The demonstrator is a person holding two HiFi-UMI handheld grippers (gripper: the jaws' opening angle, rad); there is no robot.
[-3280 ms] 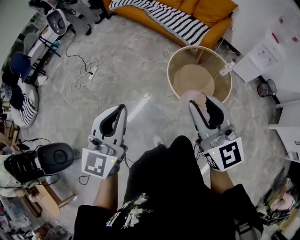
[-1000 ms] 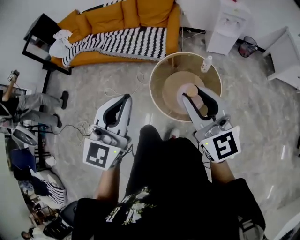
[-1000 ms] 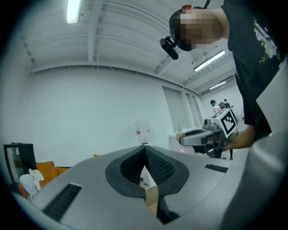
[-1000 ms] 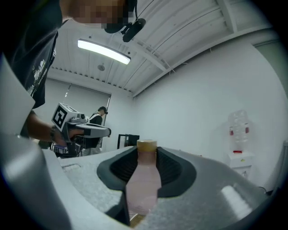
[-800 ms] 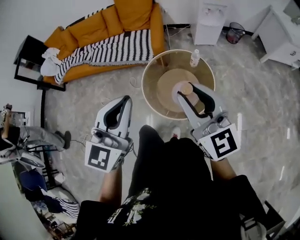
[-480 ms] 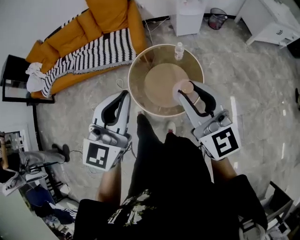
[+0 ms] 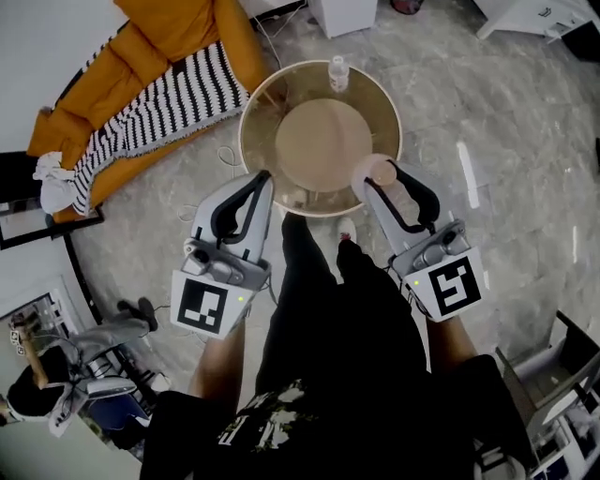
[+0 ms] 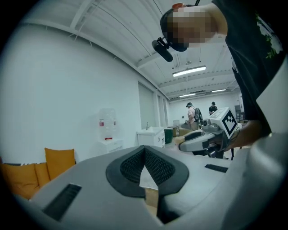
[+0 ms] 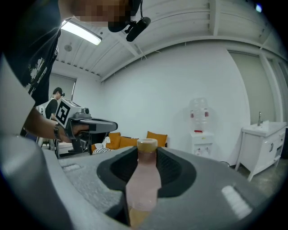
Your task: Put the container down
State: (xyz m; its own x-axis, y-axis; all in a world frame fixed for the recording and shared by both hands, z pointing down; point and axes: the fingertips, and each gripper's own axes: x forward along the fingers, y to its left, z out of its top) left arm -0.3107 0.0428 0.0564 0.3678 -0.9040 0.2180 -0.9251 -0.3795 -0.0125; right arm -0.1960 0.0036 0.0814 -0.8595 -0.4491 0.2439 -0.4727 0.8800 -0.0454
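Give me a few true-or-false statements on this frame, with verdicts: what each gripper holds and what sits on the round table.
1. The right gripper is clamped on a pink container with a tan cap. True.
2. The left gripper grips a bottle too. False: its jaws are together with nothing between them.
3. The pink container stands on the round table. False: it is held in the right gripper, not set down.
4. A small bottle stands at the round table's far edge. True.
5. A striped blanket lies on the orange sofa. True.
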